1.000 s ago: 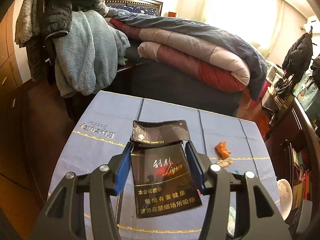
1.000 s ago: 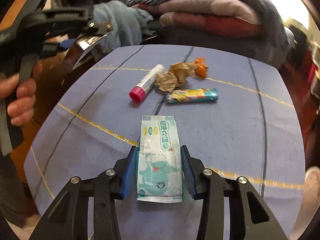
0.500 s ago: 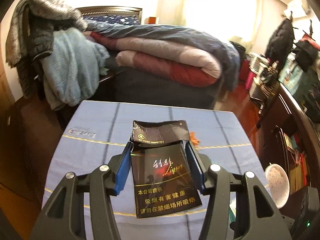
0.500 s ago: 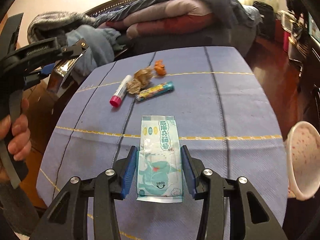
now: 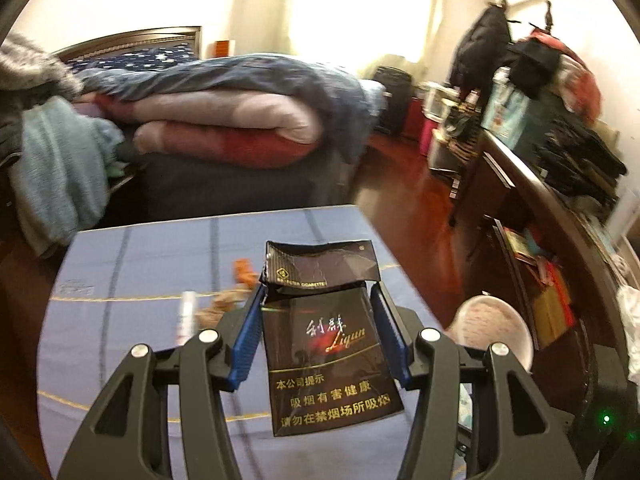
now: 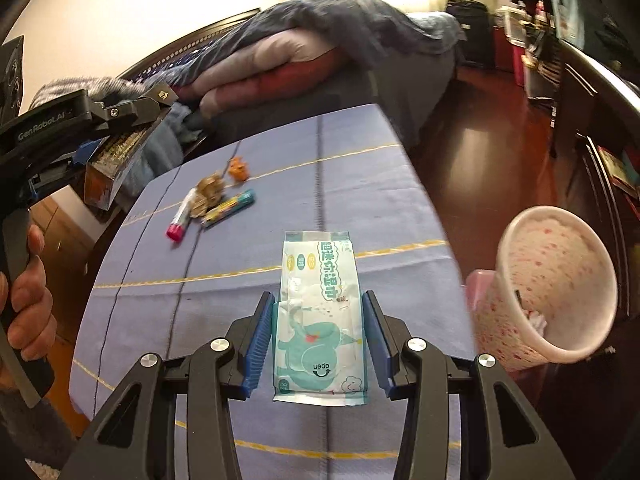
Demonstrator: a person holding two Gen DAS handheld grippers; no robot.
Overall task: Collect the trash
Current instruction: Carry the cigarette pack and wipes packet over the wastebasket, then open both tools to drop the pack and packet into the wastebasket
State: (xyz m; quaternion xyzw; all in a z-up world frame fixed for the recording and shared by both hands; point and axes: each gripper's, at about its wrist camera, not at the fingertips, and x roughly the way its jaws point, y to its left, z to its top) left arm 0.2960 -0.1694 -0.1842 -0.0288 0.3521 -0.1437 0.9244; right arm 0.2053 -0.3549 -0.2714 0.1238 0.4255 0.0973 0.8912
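My left gripper is shut on a black cigarette pack with its lid torn open, held above the blue-clothed table. It also shows at the left of the right wrist view. My right gripper is shut on a pale green wet-wipe packet, held over the table's right part. A pink speckled bin stands just off the table's right edge, also seen in the left wrist view. On the table lie a glue stick, crumpled brown paper, an orange scrap and a candy tube.
A bed with folded quilts stands behind the table. A dark wooden cabinet with clutter runs along the right. Red-brown floor lies between table and cabinet.
Both grippers have swung to the right with their loads. The pink bin has come much closer and larger in the right wrist view. The table trash has shifted left in both views.
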